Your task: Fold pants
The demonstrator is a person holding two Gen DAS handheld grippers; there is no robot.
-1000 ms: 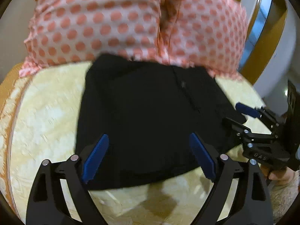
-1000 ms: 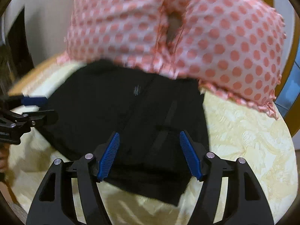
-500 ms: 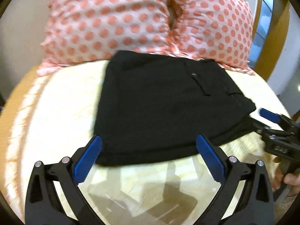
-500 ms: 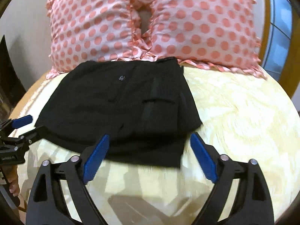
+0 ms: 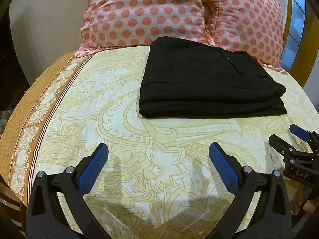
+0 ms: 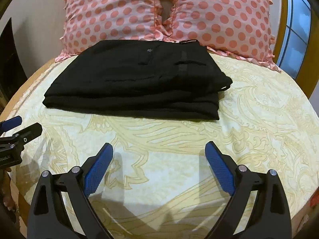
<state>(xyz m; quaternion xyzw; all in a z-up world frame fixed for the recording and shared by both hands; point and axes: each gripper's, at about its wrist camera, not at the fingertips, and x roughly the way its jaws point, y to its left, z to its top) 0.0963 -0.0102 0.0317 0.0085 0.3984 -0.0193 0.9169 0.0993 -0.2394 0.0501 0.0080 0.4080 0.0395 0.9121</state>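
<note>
Both wrist views downward, sharing pants (image 5: 209, 81)

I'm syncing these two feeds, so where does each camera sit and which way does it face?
Left wrist: on the left gripper, looking down over the bedsheet at the folded black pants; the right gripper and fingertips show at right.
Right wrist: on the right gripper, same aim; the left gripper shows at left.
Shared: pants, polka-dot pillows, both open grippers.

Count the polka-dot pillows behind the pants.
2. The left pillow and the right pillow stand side by side along the far edge of the bed, with the folded black pants just in front. None visibly hidden.
</note>
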